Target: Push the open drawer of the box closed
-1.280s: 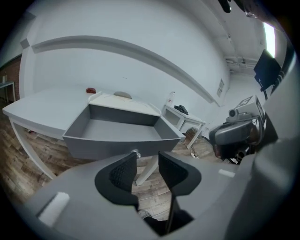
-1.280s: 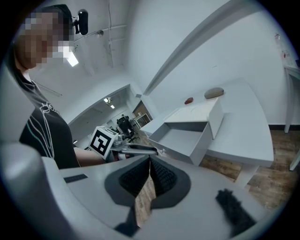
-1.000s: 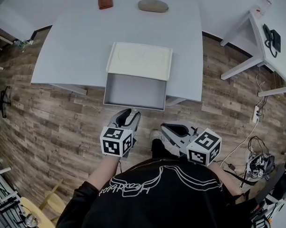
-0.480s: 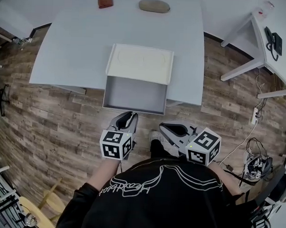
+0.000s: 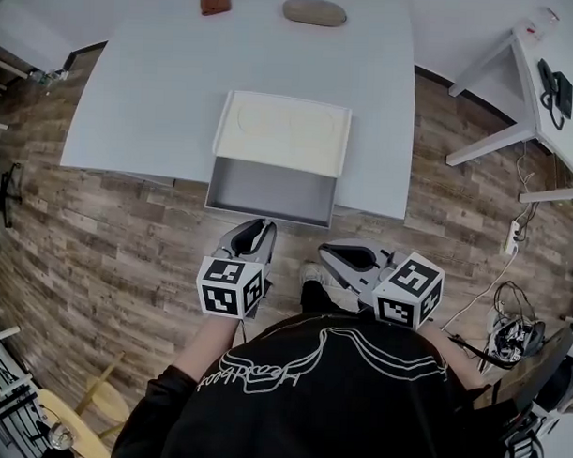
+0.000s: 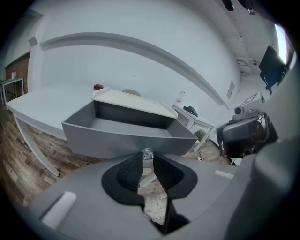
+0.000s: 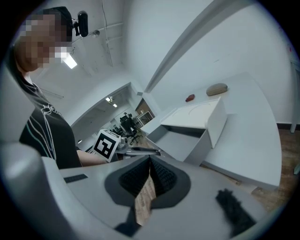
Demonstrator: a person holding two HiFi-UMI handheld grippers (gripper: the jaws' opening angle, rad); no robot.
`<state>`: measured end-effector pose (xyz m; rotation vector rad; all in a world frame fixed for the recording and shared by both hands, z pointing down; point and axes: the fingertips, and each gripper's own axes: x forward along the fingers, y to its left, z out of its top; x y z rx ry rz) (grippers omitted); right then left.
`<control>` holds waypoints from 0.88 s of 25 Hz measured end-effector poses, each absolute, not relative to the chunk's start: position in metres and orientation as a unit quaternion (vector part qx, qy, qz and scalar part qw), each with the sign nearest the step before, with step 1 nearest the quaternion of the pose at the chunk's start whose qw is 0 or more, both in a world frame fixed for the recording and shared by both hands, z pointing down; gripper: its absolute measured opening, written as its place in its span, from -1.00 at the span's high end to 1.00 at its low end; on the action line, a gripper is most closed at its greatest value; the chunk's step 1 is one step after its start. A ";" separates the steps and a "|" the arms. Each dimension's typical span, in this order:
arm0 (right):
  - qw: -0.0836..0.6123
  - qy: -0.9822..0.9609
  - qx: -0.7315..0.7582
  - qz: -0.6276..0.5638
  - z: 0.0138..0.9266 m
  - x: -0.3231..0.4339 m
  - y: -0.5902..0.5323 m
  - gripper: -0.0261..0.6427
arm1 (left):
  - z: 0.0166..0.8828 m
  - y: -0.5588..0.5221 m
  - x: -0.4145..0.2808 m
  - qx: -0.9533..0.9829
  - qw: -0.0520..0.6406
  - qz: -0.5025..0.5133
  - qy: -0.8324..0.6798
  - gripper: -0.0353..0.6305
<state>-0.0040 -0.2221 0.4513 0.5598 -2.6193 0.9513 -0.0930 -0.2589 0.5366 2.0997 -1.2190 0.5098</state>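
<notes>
Pushing squarely on the front of the drawer [image 5: 269, 188] — it juts from the box [image 5: 285, 129] past the desk [image 5: 132, 96] edge — suits both empty claws: the left claw [image 5: 262, 226], its jaws just closed together, and the right claw [image 5: 329, 250], likewise pressed together.

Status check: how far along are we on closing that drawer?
Done: nothing yet; the grey drawer stands pulled out of the white box. In hand: the left gripper is close to the drawer front. Its fingers have just been closing, and a small shiny piece shows at their tips; a pinch is unclear. The right gripper hangs back, shut and empty. Left: the whole push.
</notes>
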 end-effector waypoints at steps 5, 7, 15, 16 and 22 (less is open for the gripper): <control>0.154 -0.908 0.196 0.337 0.456 0.004 -0.230 0.89 | 0.536 -0.278 -0.091 0.799 0.324 0.193 -0.469 0.66; 0.151 -0.906 0.197 0.342 0.457 0.007 -0.234 0.89 | 0.536 -0.288 -0.091 0.798 0.323 0.193 -0.470 0.66; 0.153 -0.902 0.203 0.350 0.463 0.023 -0.251 0.89 | 0.537 -0.325 -0.084 0.798 0.318 0.199 -0.472 0.65; 0.158 -0.901 0.203 0.348 0.465 0.024 -0.253 0.89 | 0.537 -0.329 -0.084 0.798 0.318 0.200 -0.472 0.65; 0.163 -0.897 0.208 0.355 0.470 0.031 -0.261 0.89 | 0.536 -0.347 -0.084 0.797 0.313 0.204 -0.475 0.65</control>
